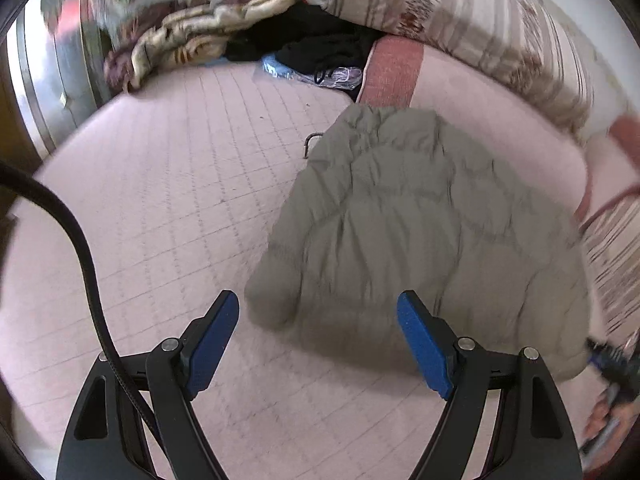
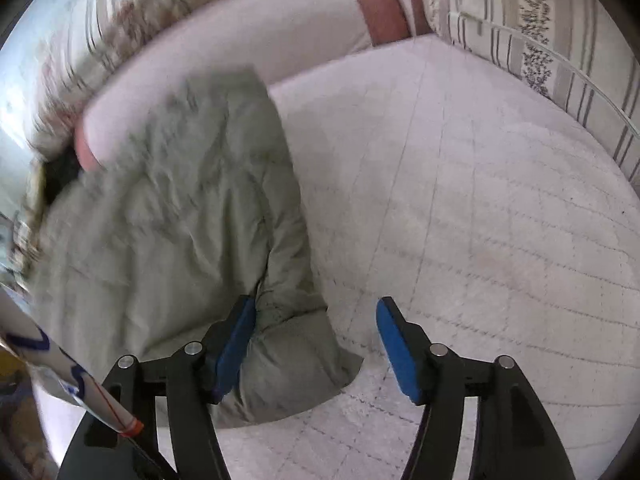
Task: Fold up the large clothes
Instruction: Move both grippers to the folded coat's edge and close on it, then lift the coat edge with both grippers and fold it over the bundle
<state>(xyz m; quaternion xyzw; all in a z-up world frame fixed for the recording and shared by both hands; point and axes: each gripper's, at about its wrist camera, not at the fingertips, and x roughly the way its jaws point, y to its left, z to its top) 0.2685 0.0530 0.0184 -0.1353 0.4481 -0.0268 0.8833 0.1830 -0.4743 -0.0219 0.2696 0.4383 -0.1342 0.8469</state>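
Observation:
A grey-green padded jacket (image 1: 416, 232) lies flat on a pale quilted mattress (image 1: 168, 208), back side up. My left gripper (image 1: 318, 308) is open and empty, hovering over the jacket's near left corner, a rounded sleeve end. In the right wrist view the jacket (image 2: 168, 208) fills the left half. My right gripper (image 2: 316, 316) is open, its jaws standing either side of the jacket's near right corner; the left fingertip (image 2: 236, 340) sits against the fabric, not closed on it.
Striped cushions (image 1: 472, 20) line the far edge of the mattress. A brown and cream blanket (image 1: 192, 36), black clothes (image 1: 316, 36) and a plastic bag (image 1: 316, 74) lie at the far left. A black cable (image 1: 88, 264) hangs by my left gripper. More striped cushions (image 2: 560, 40) bound the right side.

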